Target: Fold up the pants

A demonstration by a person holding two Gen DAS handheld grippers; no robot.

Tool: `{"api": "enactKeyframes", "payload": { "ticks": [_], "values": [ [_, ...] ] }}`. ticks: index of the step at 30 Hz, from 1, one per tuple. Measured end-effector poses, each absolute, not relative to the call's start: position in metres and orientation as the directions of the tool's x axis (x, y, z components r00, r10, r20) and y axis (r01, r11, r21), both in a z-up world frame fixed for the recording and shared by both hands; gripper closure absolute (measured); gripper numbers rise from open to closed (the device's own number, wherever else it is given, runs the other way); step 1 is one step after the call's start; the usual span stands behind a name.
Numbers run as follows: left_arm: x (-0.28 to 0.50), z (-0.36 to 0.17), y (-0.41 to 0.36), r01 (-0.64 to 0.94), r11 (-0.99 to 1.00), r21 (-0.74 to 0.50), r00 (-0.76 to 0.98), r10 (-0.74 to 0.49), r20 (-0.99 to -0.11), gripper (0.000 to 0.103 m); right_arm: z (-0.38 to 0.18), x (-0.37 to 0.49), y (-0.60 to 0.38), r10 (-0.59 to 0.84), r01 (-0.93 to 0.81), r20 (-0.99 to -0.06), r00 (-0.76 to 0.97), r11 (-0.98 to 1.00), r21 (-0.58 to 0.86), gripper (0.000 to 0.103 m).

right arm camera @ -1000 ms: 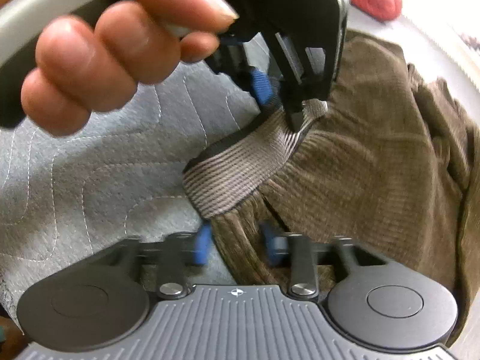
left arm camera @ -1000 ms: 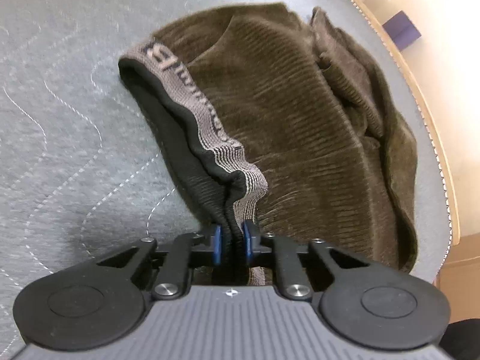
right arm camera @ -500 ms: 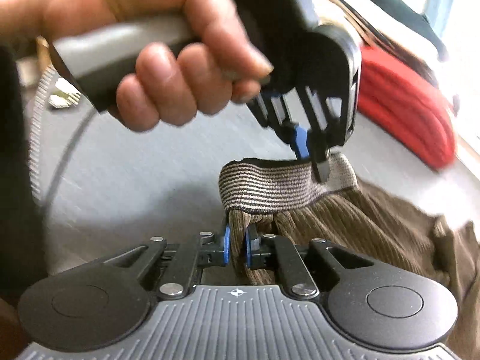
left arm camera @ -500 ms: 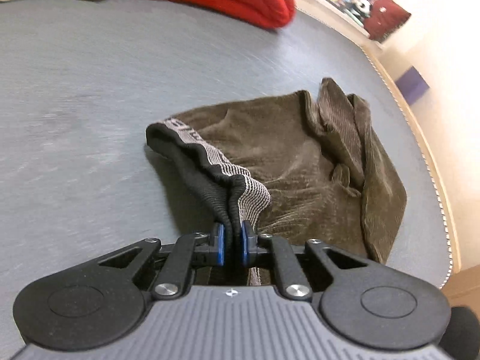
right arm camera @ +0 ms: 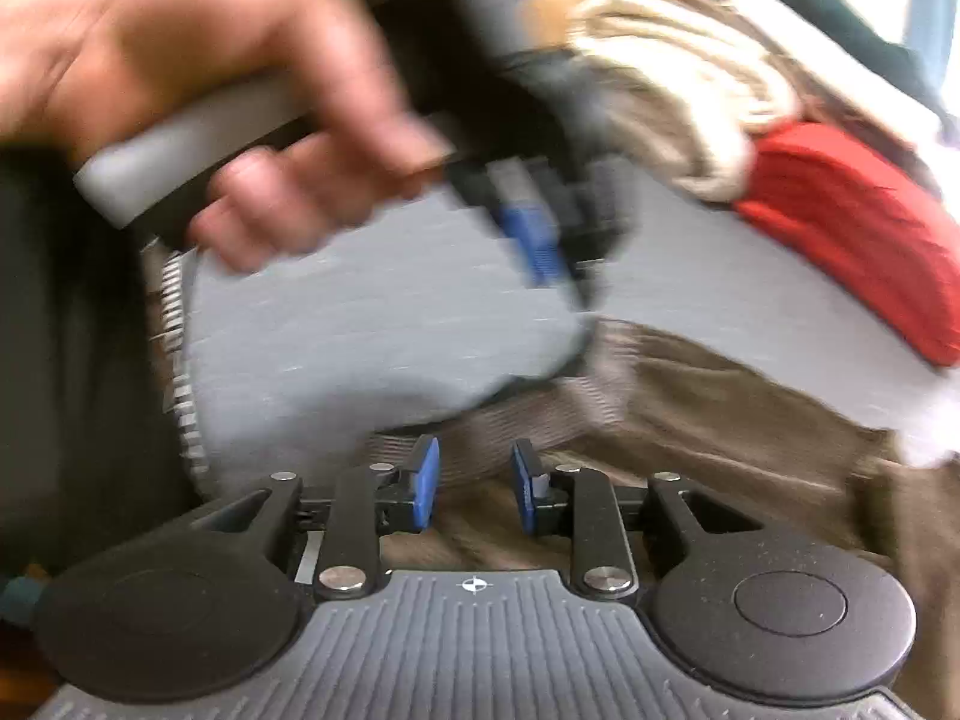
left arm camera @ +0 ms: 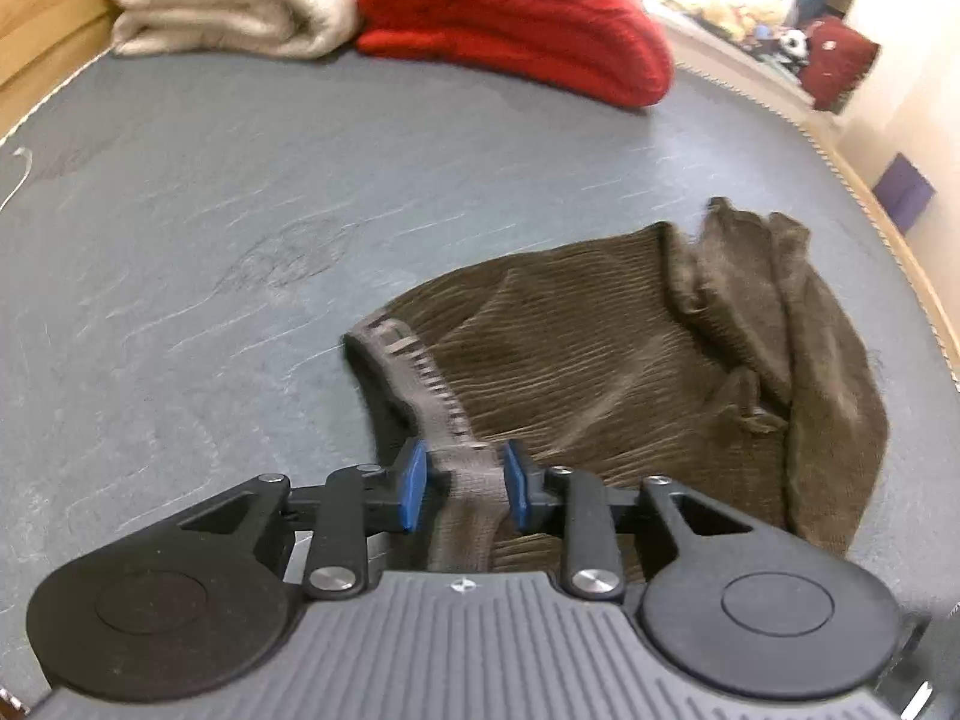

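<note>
The brown ribbed corduroy pants [left arm camera: 630,372] lie bunched on the grey quilted bed surface [left arm camera: 240,210], near its right edge. The left hand-held gripper [left arm camera: 462,483] has its blue-padded jaws parted, with the grey striped elastic waistband [left arm camera: 432,384] running loosely between them. The right hand-held gripper [right arm camera: 474,483] also stands apart, over the waistband's near stretch. At the far side rest a folded red knit garment [left arm camera: 516,18] and a folded cream blanket [left arm camera: 228,6].
</note>
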State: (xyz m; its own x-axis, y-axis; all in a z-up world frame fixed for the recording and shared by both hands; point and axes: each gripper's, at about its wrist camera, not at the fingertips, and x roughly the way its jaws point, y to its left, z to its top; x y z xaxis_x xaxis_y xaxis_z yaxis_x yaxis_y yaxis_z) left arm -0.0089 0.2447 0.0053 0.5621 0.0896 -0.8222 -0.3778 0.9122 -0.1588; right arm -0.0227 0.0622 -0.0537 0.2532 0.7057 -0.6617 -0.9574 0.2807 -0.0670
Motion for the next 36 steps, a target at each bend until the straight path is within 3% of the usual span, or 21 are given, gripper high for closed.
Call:
{"api": "enactKeyframes", "payload": {
  "ticks": [4, 8, 16, 17, 19, 26, 28, 29, 30, 31, 32, 36],
  "values": [
    [-0.014, 0.02, 0.23, -0.35, 0.922, -0.166, 0.612, 0.091, -0.786, 0.071, -0.021, 0.046, 0.008, 0.654, -0.871, -0.635, 0.411, 0.488, -0.062, 0.074],
    [-0.025, 0.027, 0.198, -0.307, 0.939, -0.155, 0.652, 0.089, -0.753, 0.071, -0.008, 0.129, -0.042, 0.563, -0.749, -0.625, 0.541, 0.66, -0.053, 0.061],
    [0.018, 0.002, 0.178, -0.264, 0.959, -0.104, 0.62, 0.086, -0.78, 0.071, -0.087, 0.254, -0.084, 0.34, -0.414, -0.753, 0.564, 0.905, 0.099, 0.061],
    [0.023, -0.001, 0.177, -0.26, 0.96, -0.101, 0.618, 0.085, -0.782, 0.071, -0.092, 0.261, -0.08, 0.345, -0.415, -0.746, 0.569, 0.904, 0.101, 0.059],
    [0.03, -0.005, 0.176, -0.243, 0.966, -0.084, 0.614, 0.086, -0.785, 0.071, -0.107, 0.274, -0.066, 0.316, -0.428, -0.743, 0.59, 0.903, 0.045, 0.046],
    [0.032, -0.011, 0.181, -0.206, 0.978, -0.03, 0.6, 0.102, -0.793, 0.066, -0.145, 0.298, -0.035, 0.263, -0.456, -0.813, 0.519, 0.89, -0.003, 0.045],
    [0.03, -0.011, 0.184, -0.217, 0.976, -0.026, 0.599, 0.112, -0.793, 0.065, -0.149, 0.295, -0.028, 0.237, -0.481, -0.812, 0.534, 0.874, -0.061, 0.051],
    [0.03, -0.011, 0.187, -0.224, 0.974, -0.027, 0.597, 0.115, -0.794, 0.064, -0.148, 0.294, -0.027, 0.225, -0.486, -0.812, 0.538, 0.87, -0.082, 0.074],
    [0.029, -0.01, 0.189, -0.23, 0.973, -0.032, 0.598, 0.115, -0.793, 0.064, -0.145, 0.295, -0.033, 0.224, -0.486, -0.816, 0.533, 0.87, -0.079, 0.087],
    [0.028, -0.01, 0.191, -0.233, 0.972, -0.036, 0.6, 0.115, -0.792, 0.064, -0.14, 0.295, -0.038, 0.235, -0.478, -0.813, 0.533, 0.876, -0.06, 0.094],
    [0.027, -0.009, 0.192, -0.236, 0.971, -0.037, 0.6, 0.115, -0.792, 0.064, -0.135, 0.293, -0.044, 0.244, -0.47, -0.808, 0.536, 0.881, -0.046, 0.098],
    [0.022, -0.008, 0.191, -0.237, 0.971, -0.022, 0.599, 0.128, -0.79, 0.064, -0.113, 0.284, -0.074, 0.247, -0.453, -0.788, 0.564, 0.89, -0.046, 0.1]
  ]
}}
